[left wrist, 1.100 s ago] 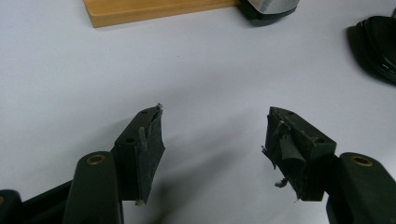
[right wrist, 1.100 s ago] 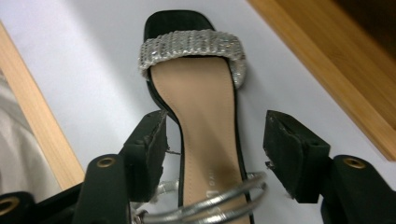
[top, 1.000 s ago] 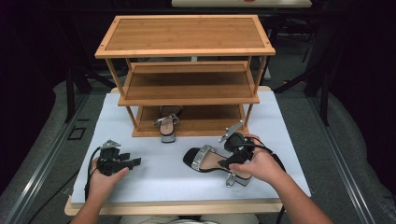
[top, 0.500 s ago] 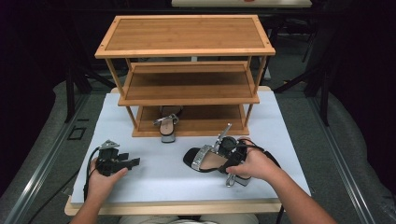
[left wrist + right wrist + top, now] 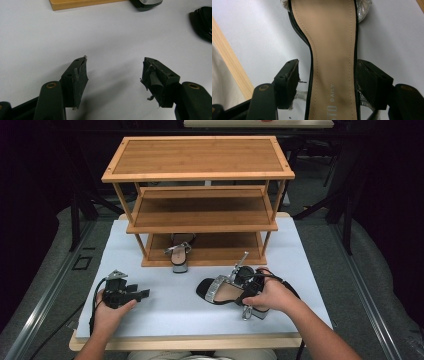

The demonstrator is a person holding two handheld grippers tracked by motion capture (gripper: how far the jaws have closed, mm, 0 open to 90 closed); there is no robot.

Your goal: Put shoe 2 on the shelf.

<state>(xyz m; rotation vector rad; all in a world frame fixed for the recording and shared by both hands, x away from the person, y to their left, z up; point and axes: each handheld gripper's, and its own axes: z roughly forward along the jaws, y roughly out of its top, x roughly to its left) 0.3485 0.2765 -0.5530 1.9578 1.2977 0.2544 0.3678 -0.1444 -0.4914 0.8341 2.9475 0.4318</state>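
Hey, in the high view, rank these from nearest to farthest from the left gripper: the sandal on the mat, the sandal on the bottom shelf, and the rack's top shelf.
From the left gripper:
1. Sandal on the bottom shelf, ahead and to its right, at the rack's front edge.
2. Sandal on the mat, further right, between the right gripper's jaws; close to the first in distance.
3. Top shelf, plainly farthest, at the back.

A wooden rack (image 5: 200,175) holds another sandal (image 5: 179,254) on a white table (image 5: 165,305).

Both grippers are chunky black things, left gripper (image 5: 131,294) with a grey triangular plate on top, brass-ringed screw holes, frayed jaw pads, black cables trailing.
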